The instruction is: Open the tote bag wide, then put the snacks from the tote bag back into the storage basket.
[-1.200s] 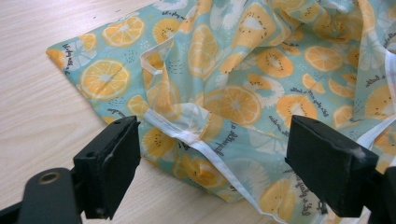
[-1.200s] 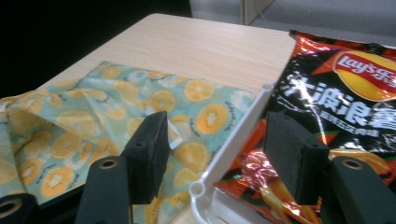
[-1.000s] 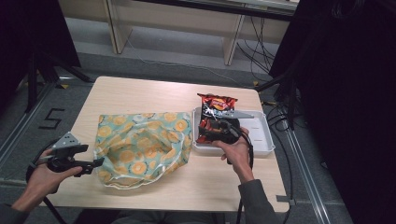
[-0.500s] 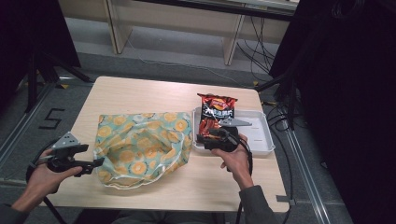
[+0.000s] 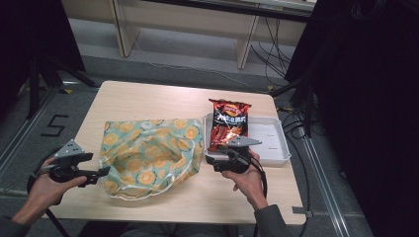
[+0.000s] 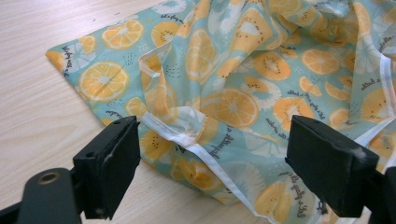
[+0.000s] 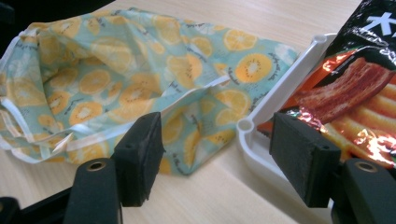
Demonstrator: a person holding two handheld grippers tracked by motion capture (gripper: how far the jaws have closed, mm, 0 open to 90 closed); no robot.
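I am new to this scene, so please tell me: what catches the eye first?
The orange-slice patterned bag lies crumpled on the table's left half. To its right, a red snack packet leans in a white tray. The open right tongs sit at the tray's near corner.

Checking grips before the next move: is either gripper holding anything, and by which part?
Nothing is held. Left gripper stands open over the bag's white-edged rim; right gripper is open.
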